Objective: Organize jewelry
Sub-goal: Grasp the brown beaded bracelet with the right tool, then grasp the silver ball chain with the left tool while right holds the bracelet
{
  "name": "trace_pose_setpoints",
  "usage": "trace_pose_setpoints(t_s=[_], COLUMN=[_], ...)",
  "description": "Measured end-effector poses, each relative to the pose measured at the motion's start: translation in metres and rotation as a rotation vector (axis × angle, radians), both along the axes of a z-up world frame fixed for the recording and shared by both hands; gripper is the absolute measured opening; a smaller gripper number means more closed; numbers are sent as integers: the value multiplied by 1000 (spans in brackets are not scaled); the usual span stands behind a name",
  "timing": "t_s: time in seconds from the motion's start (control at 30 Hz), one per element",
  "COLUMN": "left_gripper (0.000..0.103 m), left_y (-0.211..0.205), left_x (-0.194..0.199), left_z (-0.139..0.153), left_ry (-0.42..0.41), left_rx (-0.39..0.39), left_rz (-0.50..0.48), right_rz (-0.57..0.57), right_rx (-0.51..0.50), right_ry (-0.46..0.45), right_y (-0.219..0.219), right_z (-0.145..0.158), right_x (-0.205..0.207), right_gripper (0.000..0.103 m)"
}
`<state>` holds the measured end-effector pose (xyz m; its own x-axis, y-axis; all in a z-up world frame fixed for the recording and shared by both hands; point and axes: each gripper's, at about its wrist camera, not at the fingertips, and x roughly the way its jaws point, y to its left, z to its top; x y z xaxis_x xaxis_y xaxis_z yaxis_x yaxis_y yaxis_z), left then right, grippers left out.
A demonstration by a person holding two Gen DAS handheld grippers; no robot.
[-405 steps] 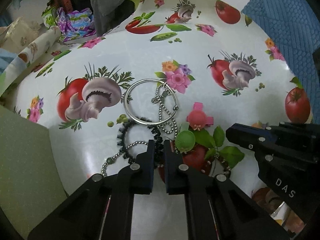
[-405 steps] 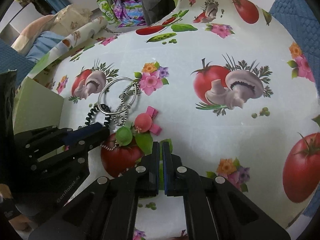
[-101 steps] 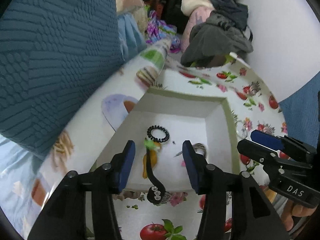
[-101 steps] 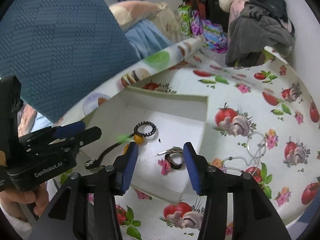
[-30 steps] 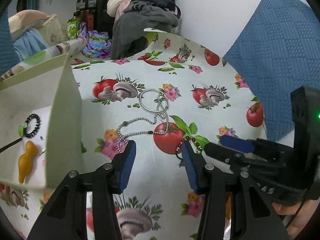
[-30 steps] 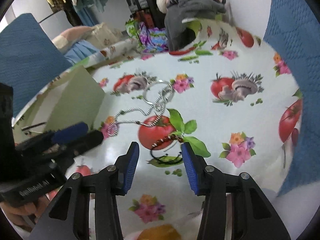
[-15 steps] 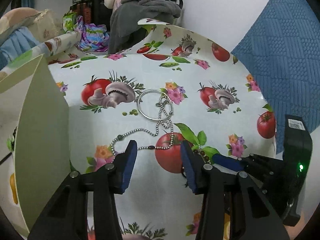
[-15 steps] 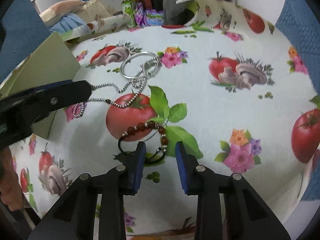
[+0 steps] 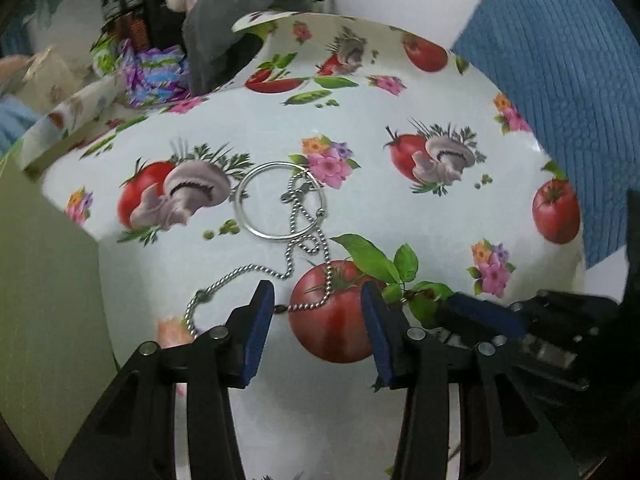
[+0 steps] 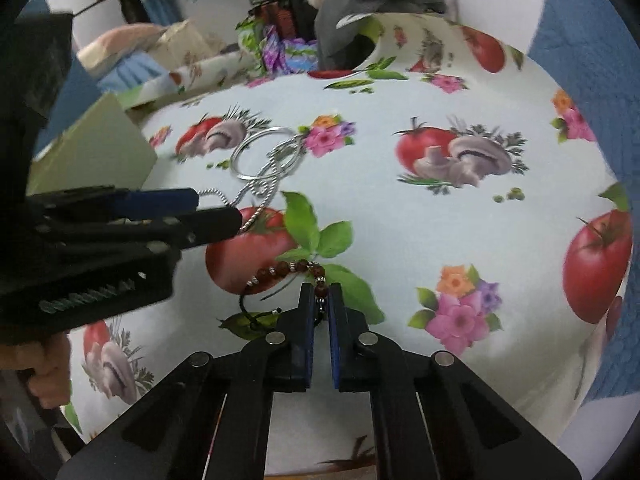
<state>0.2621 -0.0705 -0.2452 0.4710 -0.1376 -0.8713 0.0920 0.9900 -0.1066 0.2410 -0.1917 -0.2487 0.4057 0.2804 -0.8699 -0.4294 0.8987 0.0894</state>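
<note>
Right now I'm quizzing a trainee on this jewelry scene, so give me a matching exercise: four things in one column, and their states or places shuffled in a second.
Things:
1. silver bangle
2. ball chain
3. brown bead bracelet
4. left gripper

States:
A. open, over the chain
B. pinched in the right gripper
C. lying flat beside the printed pink flowers
D. trailing from the bangle across the printed tomato

Pairs: 1-C, 2-D, 3-B, 4-A
</note>
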Motion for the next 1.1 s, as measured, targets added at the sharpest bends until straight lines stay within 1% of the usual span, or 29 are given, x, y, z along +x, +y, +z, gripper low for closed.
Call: trace_pose_setpoints(t_s=[0.23,0.3,0.4,0.5,0.57,0.63,0.7,0.73,0.77,0.8,0.87,0.9,0.93,0.97,1.1], left_gripper=[46,46,46,46,45,38,23,19,6,6,6,5,4,0,0], left_y=[-2,-2,0,-6,-9,-12,-17,-20,-22,-23,-25,-24,-23,-20,-8], left_x=[13,15,18,19,19,19,18,17,18,17,17,17,16,14,8], left_z=[-9,-13,-14,-17,-17,-17,-18,-18,-20,-20,-19,-18,-18,-14,-8], left_ry=[7,5,6,-9,-15,-18,-28,-32,-19,-13,-12,-6,-2,-13,-2], left_rx=[73,112,96,140,152,153,193,209,197,183,194,182,164,144,69], left_rz=[-29,-45,-55,-84,-99,-109,-124,-129,-136,-131,-132,-128,-122,-111,-74], right_rz=[-13,-17,-19,-17,-20,-22,-22,-23,-23,-24,-24,-23,-21,-19,-14], right_rx=[43,54,60,66,70,79,89,94,99,106,109,109,109,110,113], right_ry=[-10,-9,-5,0,5,6,7,7,8,9,11,11,10,8,1], right_y=[-8,-10,-13,-16,-19,-21,-21,-21,-22,-22,-22,-22,-21,-21,-18], right_z=[6,7,7,6,6,6,6,7,7,8,8,8,9,9,13], right_x=[-2,-1,-1,-3,-3,-4,-4,-4,-4,-4,-3,-4,-5,-5,-6], right_gripper=[4,4,4,4,4,4,4,4,4,4,4,4,4,4,4])
